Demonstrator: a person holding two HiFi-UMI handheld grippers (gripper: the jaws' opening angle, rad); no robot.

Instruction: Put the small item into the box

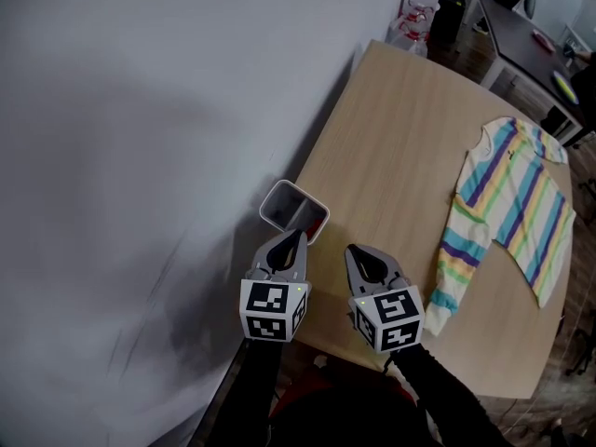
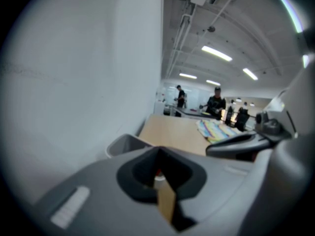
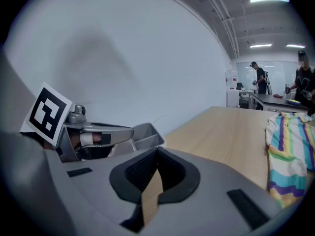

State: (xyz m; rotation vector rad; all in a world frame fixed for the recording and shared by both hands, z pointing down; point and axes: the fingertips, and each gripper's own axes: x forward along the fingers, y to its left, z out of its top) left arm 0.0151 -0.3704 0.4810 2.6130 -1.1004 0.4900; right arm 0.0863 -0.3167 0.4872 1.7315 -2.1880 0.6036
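Observation:
An open grey box (image 1: 293, 210) stands at the table's left edge beside the wall; it also shows as the box (image 2: 125, 144) and the box (image 3: 147, 134). My left gripper (image 1: 294, 238) hangs just in front of the box's near rim. In the left gripper view the left gripper (image 2: 158, 151) has its jaws together, with a small whitish item with a red spot (image 2: 158, 179) pinched between them. My right gripper (image 1: 354, 252) sits beside it over bare table. The right gripper (image 3: 157, 151) is shut with nothing in it.
A striped sweater (image 1: 512, 203) lies on the right half of the wooden table (image 1: 400, 138). A white wall (image 1: 140, 156) runs along the table's left edge. People stand at dark desks (image 3: 275, 98) far behind.

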